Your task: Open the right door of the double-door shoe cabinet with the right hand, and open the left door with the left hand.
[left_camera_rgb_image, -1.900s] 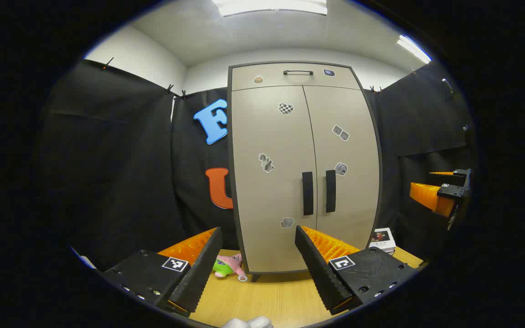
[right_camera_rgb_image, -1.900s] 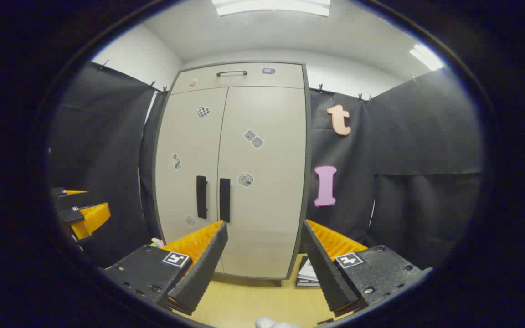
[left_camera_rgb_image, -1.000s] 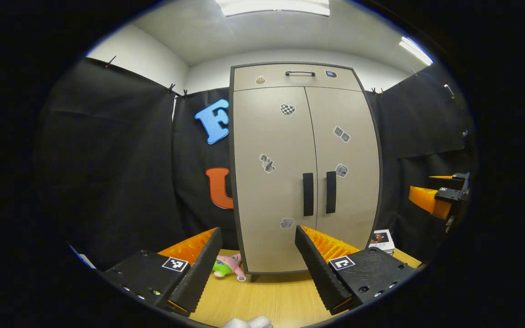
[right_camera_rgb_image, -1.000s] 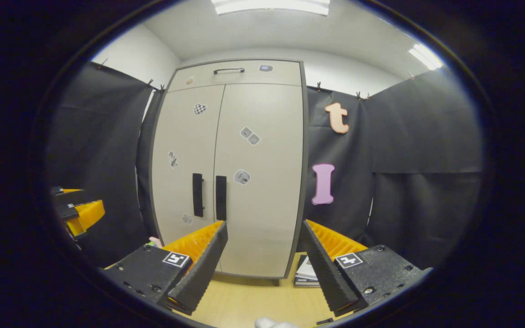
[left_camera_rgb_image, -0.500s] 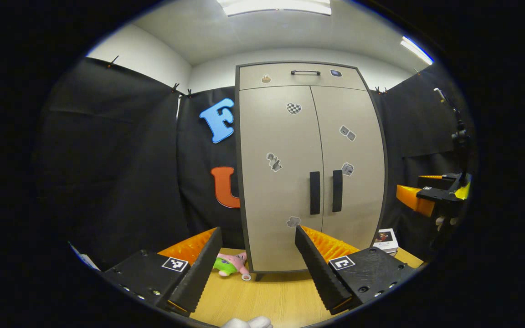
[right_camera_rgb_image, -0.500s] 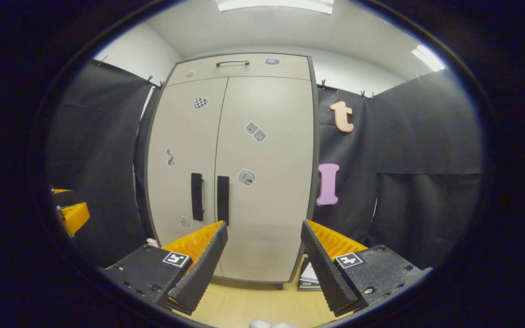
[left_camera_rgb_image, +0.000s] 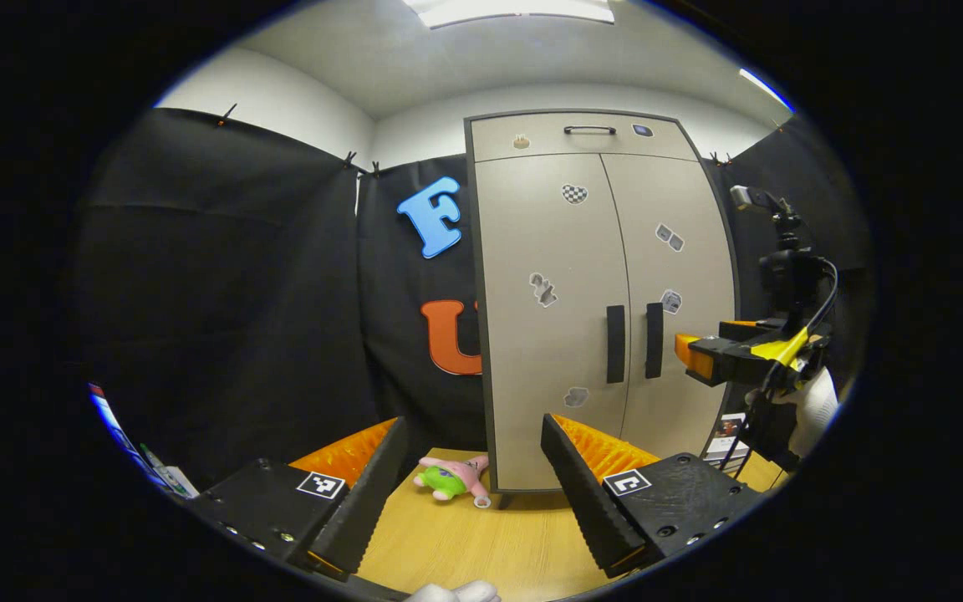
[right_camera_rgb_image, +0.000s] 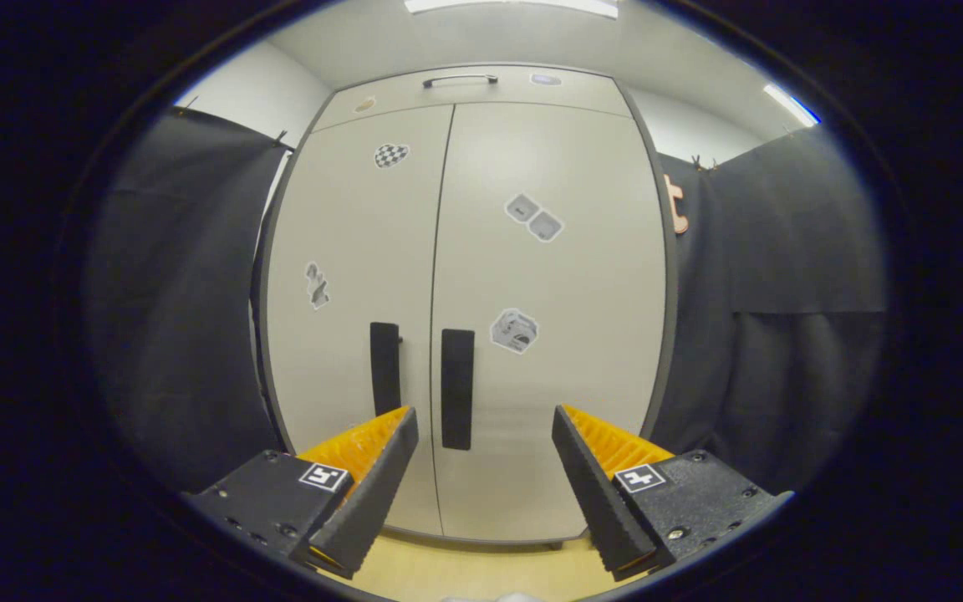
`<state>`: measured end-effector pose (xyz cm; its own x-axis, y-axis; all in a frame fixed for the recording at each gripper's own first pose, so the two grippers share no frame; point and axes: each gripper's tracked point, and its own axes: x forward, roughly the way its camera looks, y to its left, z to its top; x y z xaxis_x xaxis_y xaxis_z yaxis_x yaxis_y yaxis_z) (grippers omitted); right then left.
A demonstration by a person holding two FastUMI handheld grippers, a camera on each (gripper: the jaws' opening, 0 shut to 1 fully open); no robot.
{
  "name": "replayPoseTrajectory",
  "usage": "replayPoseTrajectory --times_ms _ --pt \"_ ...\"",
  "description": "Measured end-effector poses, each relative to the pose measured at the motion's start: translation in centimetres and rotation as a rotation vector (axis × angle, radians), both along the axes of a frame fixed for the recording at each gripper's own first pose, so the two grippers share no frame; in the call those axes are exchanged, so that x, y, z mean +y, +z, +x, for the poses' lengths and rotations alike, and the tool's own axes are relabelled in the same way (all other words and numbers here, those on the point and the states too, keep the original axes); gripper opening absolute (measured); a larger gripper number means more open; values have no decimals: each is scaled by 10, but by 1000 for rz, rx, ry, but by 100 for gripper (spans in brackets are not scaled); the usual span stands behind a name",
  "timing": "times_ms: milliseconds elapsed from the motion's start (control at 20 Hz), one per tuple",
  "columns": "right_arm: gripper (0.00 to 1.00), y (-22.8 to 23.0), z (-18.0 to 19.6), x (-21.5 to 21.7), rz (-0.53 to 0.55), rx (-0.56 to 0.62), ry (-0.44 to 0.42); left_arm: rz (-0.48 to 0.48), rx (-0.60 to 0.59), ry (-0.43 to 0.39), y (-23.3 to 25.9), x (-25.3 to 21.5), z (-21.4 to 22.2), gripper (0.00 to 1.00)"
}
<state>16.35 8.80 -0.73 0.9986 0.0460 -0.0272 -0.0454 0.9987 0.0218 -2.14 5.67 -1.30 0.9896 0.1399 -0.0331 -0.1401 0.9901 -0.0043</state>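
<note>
Double-door shoe cabinet standing upright at the far side of the wooden surface, both doors closed. Right door and left door each carry a dark vertical handle beside the centre seam. Right gripper, fingers spread and empty, faces the right door's handle from near, not touching. Left gripper, fingers spread and empty, is farther back; a plush toy lies by the cabinet's left foot.

One cabinet, two doors (both shut), two handles, one plush toy
</note>
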Motion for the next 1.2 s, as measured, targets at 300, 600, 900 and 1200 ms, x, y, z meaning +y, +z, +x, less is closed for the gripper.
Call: replayPoseTrajectory --times_ms 300,600,900,1200 --pt "94 -7 65 17 -11 38 -16 -10 19 38 -7 10 -1 96" --pt "75 -14 101 21 15 74 -39 -6 30 63 -9 17 3 96" --pt "39 -18 110 23 72 101 -51 -6 26 68 -9 22 6 96" --pt "24 -18 107 22 56 115 -32 -8 21 48 -7 20 8 96"
